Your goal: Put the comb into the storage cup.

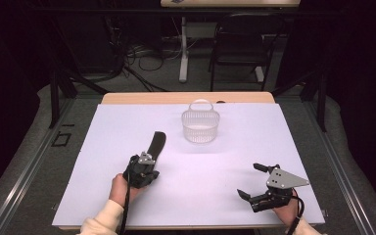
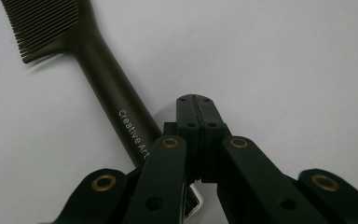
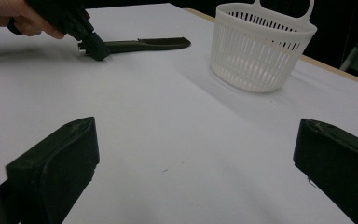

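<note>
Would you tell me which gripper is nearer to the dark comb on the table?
Left. The left gripper sits shut at the comb handle's near end; the right gripper rests open, far off by the table's near right edge.

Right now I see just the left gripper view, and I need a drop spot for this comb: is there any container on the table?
Observer: Yes, a white basket stands upright toward the far edge, apart from the comb and beyond its toothed end.
Operator: Anything in it?
Observer: From the high view I can make out nothing inside it.
Operator: And my other gripper?
Observer: The right gripper is at the near right of the table, jaws wide open and holding nothing.
</note>
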Available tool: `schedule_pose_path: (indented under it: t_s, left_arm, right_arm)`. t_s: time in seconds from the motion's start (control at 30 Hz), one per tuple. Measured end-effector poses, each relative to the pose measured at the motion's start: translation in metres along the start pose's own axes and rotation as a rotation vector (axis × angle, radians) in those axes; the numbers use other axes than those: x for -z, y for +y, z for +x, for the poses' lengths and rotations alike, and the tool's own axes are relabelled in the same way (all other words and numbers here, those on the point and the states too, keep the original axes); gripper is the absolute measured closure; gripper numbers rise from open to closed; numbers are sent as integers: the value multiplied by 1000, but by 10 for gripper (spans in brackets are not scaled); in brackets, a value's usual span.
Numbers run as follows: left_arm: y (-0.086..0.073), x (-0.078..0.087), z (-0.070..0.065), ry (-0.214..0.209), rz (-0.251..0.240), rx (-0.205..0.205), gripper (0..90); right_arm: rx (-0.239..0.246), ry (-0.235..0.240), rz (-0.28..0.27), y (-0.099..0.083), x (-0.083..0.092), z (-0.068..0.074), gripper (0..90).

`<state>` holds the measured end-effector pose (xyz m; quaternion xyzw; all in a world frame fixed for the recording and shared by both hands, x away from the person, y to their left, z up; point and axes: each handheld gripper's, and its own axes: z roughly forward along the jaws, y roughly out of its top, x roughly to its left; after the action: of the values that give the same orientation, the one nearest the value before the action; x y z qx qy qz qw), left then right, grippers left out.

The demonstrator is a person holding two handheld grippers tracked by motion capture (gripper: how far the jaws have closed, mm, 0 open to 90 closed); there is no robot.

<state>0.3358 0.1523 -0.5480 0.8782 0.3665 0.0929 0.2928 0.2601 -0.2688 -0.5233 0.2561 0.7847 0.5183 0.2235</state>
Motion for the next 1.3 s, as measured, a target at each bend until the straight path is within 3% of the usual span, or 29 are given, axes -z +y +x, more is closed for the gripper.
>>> schedule_pose_path:
  t_s: [0.73, 1.3]
  left_arm:
    - [-5, 9, 17, 72, 13, 25, 900]
    - [-7, 12, 27, 103, 17, 40, 900]
  right_arm:
    - [-2, 0, 2, 0, 0, 0, 0]
    - [-3, 1, 4, 0, 0, 0, 0]
